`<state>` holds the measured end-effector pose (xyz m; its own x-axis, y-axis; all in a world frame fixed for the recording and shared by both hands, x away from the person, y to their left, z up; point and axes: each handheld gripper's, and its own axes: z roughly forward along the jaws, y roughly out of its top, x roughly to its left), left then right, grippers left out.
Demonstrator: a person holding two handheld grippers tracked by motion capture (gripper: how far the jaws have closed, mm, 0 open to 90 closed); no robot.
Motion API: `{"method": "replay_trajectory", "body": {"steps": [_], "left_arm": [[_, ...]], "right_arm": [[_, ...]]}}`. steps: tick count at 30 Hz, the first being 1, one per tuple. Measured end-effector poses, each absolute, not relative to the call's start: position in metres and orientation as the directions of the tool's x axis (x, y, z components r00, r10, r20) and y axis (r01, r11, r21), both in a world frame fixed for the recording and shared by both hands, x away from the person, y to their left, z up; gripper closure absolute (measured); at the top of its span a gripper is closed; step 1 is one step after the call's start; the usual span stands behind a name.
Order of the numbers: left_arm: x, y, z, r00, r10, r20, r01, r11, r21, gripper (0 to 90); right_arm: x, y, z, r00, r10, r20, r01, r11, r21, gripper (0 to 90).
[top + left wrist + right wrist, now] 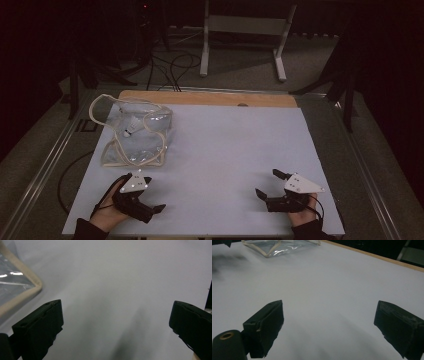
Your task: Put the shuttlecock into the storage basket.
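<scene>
Clear plastic bag [134,135] with cream trim lies on the far-left part of the table [225,150], a shuttlecock [131,129] inside it near the upper middle.

Left gripper [145,192] sits at the near-left edge, just short of the bag's near edge, not touching it. Jaws spread wide, nothing between them. In the left gripper view the bag's trimmed corner [30,287] shows up and to the left of the left gripper [116,322], off to the side of the gap.

Right gripper [270,184] sits at the near-right, well apart from the bag. Jaws also wide apart, holding nothing. In the right gripper view the bag [277,246] lies far ahead of the right gripper [329,325], bare table between the 2 jaws.
</scene>
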<state>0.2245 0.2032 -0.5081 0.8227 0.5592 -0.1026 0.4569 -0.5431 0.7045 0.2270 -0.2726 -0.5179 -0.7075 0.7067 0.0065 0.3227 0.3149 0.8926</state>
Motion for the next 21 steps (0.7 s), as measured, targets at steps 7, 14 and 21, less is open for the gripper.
{"method": "replay_trajectory", "body": {"steps": [7,14,21], "left_arm": [[0.218,0.209,-0.513,0.805,0.587,-0.091,0.464,-0.525,0.714,0.3],[0.214,0.215,-0.514,0.767,0.635,-0.087,0.477,-0.474,0.740,0.3],[0.211,0.216,-0.516,0.742,0.668,-0.059,0.458,-0.440,0.772,0.3]], "right_arm": [[0.227,-0.272,-0.518,-0.709,0.705,0.005,0.322,0.316,0.892,8.9],[0.227,-0.273,-0.518,-0.709,0.705,0.003,0.321,0.319,0.892,8.9],[0.227,-0.273,-0.518,-0.708,0.707,0.008,0.324,0.314,0.893,8.9]]}}
